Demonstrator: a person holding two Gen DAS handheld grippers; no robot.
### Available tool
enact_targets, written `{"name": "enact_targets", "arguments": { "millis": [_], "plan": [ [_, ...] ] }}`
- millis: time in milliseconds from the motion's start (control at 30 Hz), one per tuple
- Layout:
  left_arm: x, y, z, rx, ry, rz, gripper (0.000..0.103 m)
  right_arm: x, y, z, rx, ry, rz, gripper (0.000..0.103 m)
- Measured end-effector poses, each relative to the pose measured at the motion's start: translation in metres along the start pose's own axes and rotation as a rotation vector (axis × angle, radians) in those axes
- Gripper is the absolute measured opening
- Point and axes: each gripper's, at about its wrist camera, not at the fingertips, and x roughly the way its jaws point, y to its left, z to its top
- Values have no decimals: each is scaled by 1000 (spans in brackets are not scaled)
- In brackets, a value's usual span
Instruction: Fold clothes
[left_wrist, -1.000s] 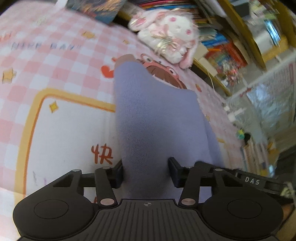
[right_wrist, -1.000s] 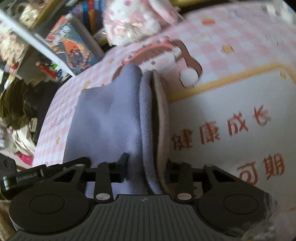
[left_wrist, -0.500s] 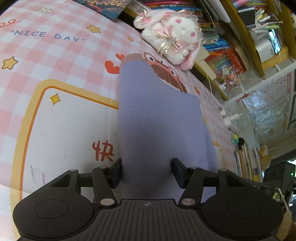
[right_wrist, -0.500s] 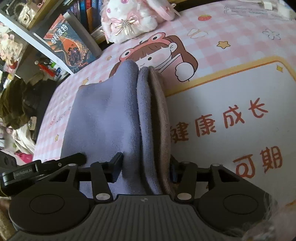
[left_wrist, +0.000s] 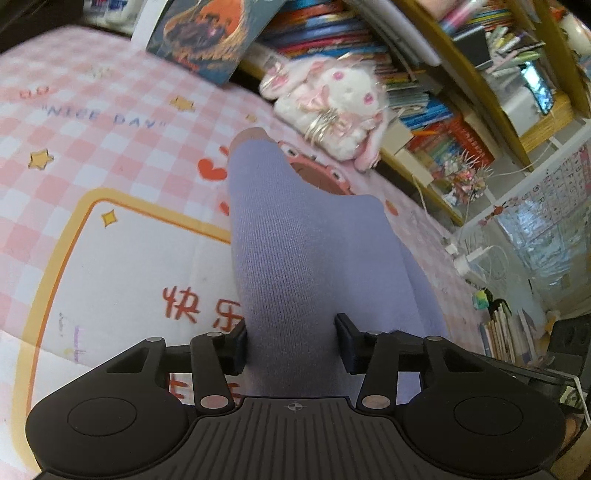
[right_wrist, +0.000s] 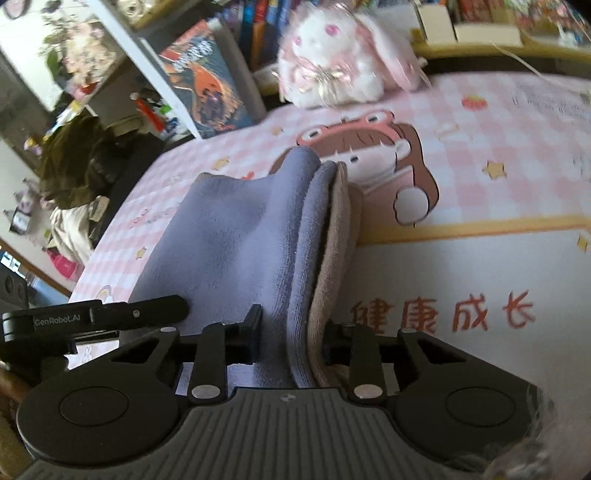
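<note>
The left tongs (left_wrist: 291, 345) are clamped on a lavender knit garment (left_wrist: 306, 251), the cloth bunched thick between the two black fingers. The right tongs (right_wrist: 291, 338) are clamped on the same garment (right_wrist: 236, 236) at another edge, where several folded layers show side by side, the outermost one beige-pink. The garment hangs stretched between the two grips above a pink checked cover (left_wrist: 92, 147) printed with stars, hearts, a yellow-bordered white panel and red characters; whether that cover lies on a table or a bed cannot be told from these views.

Taking the garment as the landmark: just beyond its far tip the cover shows a cartoon girl in a frog hat (right_wrist: 369, 147), partly hidden by the cloth in the left wrist view. Farther beyond it, at the cover's far edge, sits a white plush rabbit (left_wrist: 332, 99) with pink ears and a ribbon. Beside the rabbit a dark illustrated book (right_wrist: 207, 81) leans upright, and behind both stand shelves packed with books (left_wrist: 424, 110). Both views are slightly blurred, so the fine weave reads clearly only near the tongs.
</note>
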Motion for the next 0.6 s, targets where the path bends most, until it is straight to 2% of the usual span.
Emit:
{"name": "enact_targets", "arguments": {
  "millis": [333, 600],
  "plan": [
    [-6, -36, -12, 68, -74, 22, 46, -29, -9, 1, -129, -63, 27, 27],
    [-12, -47, -14, 91, -97, 42, 46, -36, -15, 2, -149, -84, 59, 27]
  ]
}}
